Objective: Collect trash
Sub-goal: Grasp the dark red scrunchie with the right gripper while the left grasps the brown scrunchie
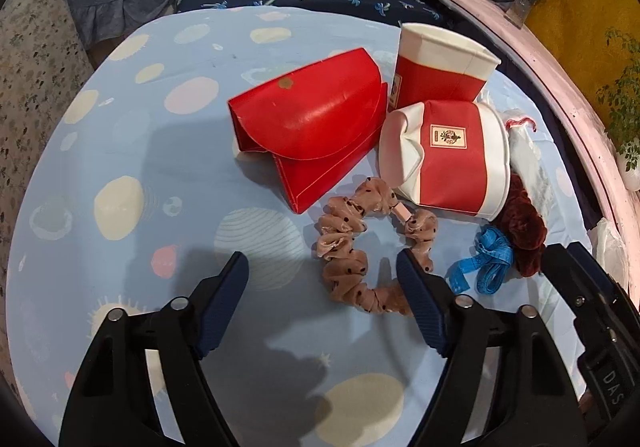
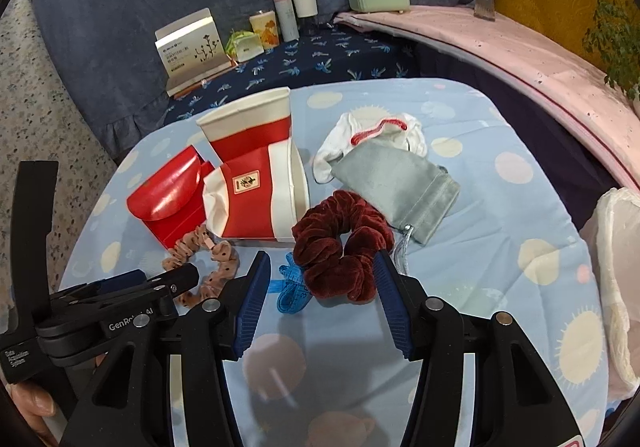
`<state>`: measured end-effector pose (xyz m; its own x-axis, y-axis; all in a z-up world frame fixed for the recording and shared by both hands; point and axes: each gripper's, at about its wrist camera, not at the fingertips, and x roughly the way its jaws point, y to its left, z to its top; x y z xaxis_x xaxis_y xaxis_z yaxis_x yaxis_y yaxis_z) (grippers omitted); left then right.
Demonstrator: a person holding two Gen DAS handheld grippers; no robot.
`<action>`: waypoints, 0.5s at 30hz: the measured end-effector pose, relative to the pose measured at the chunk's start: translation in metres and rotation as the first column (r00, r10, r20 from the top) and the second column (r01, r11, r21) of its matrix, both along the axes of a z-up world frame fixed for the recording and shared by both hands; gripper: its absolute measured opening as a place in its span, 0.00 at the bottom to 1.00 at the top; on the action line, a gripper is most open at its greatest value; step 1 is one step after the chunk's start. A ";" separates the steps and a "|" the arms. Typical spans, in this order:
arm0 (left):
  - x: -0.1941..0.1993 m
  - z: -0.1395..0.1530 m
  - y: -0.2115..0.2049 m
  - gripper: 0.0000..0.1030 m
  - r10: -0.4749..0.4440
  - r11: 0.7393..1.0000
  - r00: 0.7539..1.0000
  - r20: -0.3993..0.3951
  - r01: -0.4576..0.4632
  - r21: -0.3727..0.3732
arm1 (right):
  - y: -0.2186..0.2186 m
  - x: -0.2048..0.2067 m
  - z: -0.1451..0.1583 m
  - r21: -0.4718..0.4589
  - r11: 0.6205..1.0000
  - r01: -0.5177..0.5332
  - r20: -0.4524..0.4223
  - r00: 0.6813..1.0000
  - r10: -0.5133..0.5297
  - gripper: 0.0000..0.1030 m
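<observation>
Above scrunchies, both hand-held grippers (image 1: pixel 322 267) (image 2: pixel 320 267) open, empty

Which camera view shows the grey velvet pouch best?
The right wrist view: the grey velvet pouch lies there in full, beside the dark red scrunchie, with its drawstring end visible. In the left wrist view the tipped-over red and white paper cup hides the pouch, so I cannot make it out there.

The left gripper (image 1: pixel 322 273) hangs open-jawed over a tan polka-dot fabric scrunchie (image 1: pixel 360 247), near a red folded paper box (image 1: pixel 312 123).
</observation>
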<state>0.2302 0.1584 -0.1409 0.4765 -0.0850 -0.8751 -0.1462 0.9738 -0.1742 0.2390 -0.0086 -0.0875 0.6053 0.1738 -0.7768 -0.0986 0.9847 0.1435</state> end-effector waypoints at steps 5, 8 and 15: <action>0.005 0.000 -0.009 0.53 -0.028 0.999 0.999 0.015 0.027 0.042 | 0.001 0.011 -0.017 0.000 1.000 -0.007 -0.034 0.999 0.007 0.41; 0.004 0.000 -0.012 0.29 -0.040 0.998 0.999 0.015 0.039 0.047 | -0.001 0.016 -0.027 0.010 1.000 -0.006 -0.055 0.998 0.006 0.32; -0.001 0.008 -0.020 0.10 -0.070 0.997 0.997 0.031 0.069 0.019 | -0.003 0.011 -0.016 0.030 0.999 -0.011 -0.029 1.000 0.012 0.19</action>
<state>0.2292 0.1383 -0.1329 0.4971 -0.1030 -0.8616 -0.0728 0.9845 -0.1597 0.2499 -0.0121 -0.1034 0.5807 0.2040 -0.7881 -0.1050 0.9788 0.1759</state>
